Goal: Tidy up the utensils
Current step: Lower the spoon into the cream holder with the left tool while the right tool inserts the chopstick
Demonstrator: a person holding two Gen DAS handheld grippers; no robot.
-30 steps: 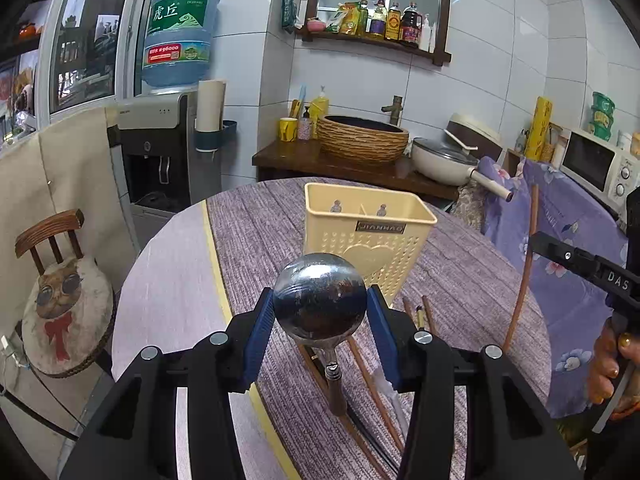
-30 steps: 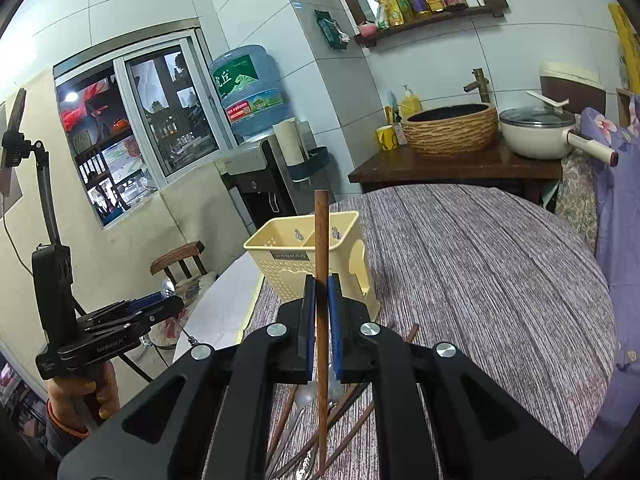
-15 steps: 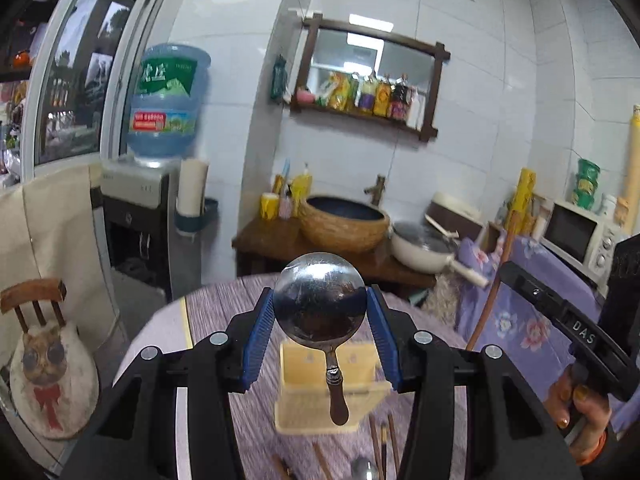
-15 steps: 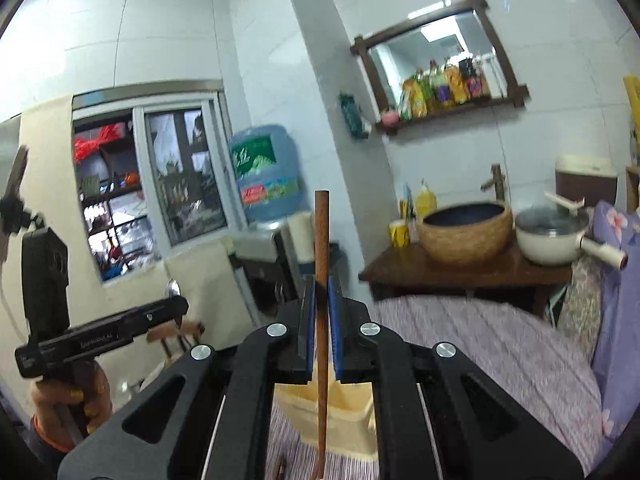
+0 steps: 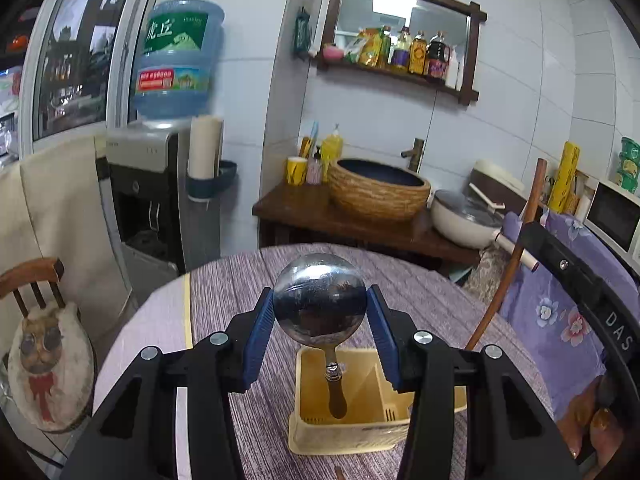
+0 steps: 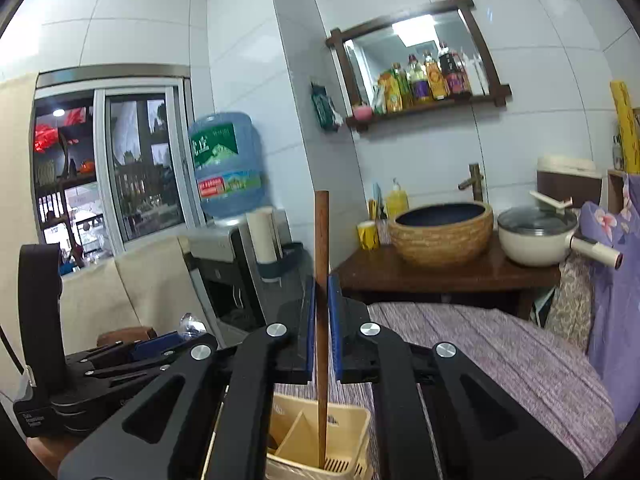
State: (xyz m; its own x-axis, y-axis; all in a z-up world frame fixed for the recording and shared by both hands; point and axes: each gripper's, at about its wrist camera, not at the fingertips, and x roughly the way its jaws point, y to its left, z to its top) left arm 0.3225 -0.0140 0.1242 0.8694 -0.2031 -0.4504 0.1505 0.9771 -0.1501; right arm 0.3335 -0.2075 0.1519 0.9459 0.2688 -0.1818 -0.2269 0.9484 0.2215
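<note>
My left gripper (image 5: 320, 316) is shut on the round steel bowl of a spoon (image 5: 320, 304); its wooden handle (image 5: 335, 396) hangs down into the cream plastic utensil basket (image 5: 440, 404) below. My right gripper (image 6: 322, 328) is shut on a brown wooden chopstick (image 6: 321, 236) held upright, its lower end inside the basket (image 6: 352, 436). In the right wrist view the left gripper (image 6: 160, 354) shows at the left with the spoon bowl's edge (image 6: 190, 322). In the left wrist view the right gripper's body (image 5: 580, 296) and the chopstick (image 5: 516, 256) show at the right.
The basket stands on a round table with a purple striped cloth (image 5: 420, 292). A tip of another utensil (image 5: 340, 472) lies in front of the basket. Behind are a wooden counter with a woven basin (image 5: 378, 190), a pan (image 5: 466, 216), a water dispenser (image 5: 160, 184) and a chair (image 5: 44, 344).
Both grippers have risen and moved forward over the basket. The spoon's handle and the chopstick's lower end now hang inside the basket, which was ahead of them before.
</note>
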